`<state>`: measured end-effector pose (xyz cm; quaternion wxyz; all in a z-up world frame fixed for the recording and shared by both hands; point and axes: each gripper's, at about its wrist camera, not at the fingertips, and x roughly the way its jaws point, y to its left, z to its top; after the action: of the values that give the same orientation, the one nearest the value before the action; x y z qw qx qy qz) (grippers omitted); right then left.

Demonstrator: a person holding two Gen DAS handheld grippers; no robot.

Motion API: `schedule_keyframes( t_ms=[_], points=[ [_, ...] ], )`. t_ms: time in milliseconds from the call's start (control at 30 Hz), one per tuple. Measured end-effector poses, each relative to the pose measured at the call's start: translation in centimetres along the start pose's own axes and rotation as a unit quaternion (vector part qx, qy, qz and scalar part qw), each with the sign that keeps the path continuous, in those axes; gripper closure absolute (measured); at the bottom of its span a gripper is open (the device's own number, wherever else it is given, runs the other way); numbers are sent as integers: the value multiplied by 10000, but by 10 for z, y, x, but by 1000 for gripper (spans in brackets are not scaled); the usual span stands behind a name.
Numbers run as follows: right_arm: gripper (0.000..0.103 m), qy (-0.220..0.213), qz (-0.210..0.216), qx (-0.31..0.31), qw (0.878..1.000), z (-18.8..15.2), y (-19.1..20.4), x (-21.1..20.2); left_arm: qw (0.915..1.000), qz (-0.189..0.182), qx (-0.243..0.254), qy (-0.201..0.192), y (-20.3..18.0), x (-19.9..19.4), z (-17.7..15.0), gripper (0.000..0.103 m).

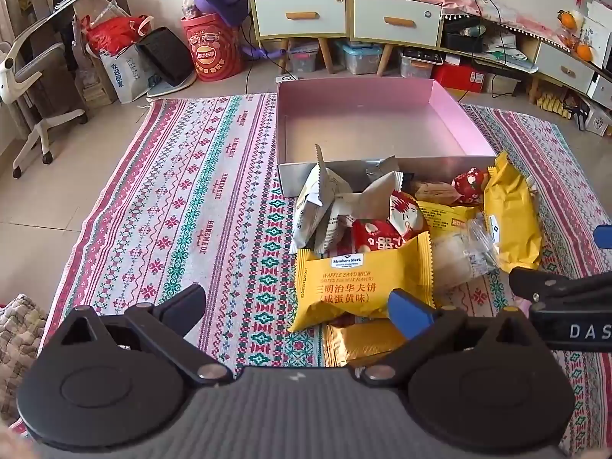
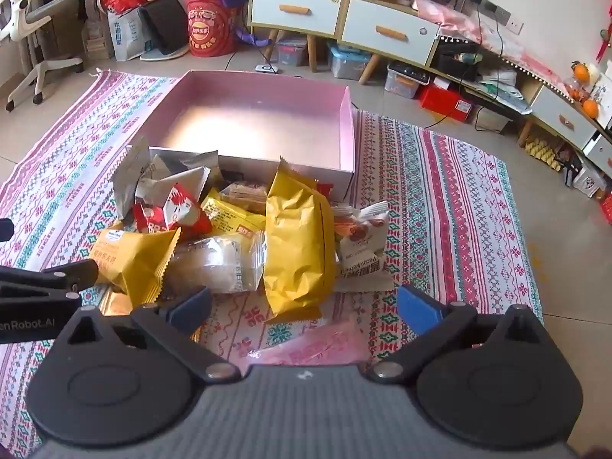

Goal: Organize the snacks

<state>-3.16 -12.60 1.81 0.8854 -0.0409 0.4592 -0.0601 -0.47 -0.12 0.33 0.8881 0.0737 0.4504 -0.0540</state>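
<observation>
A pile of snack packets lies on a patterned cloth in front of an empty pink box [image 1: 382,122] [image 2: 244,114]. A yellow waffle sandwich packet [image 1: 363,279] [image 2: 130,256] lies at the pile's near edge. A tall yellow bag [image 2: 296,244] [image 1: 512,222], a clear packet [image 2: 218,260], red packets [image 1: 405,210] and grey packets [image 1: 329,199] are in the pile. My left gripper [image 1: 302,306] is open, just short of the waffle packet. My right gripper [image 2: 306,306] is open, just short of the tall yellow bag. Both are empty.
A gold packet [image 1: 363,340] lies under my left gripper. A pink packet [image 2: 317,344] lies under my right gripper. A pecan packet [image 2: 363,244] lies right of the yellow bag. The cloth [image 1: 191,210] covers a tiled floor. Cabinets [image 1: 344,11], bags and a chair [image 1: 30,76] stand behind.
</observation>
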Motion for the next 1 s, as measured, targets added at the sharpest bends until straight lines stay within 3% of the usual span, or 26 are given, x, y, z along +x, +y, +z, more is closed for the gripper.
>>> schedule_keyframes(
  t_ms=[1000],
  points=[
    [0,188,-43,11,9998,-2,-1,4,9999,-85,69,86,-2,1,-2,0]
  ],
)
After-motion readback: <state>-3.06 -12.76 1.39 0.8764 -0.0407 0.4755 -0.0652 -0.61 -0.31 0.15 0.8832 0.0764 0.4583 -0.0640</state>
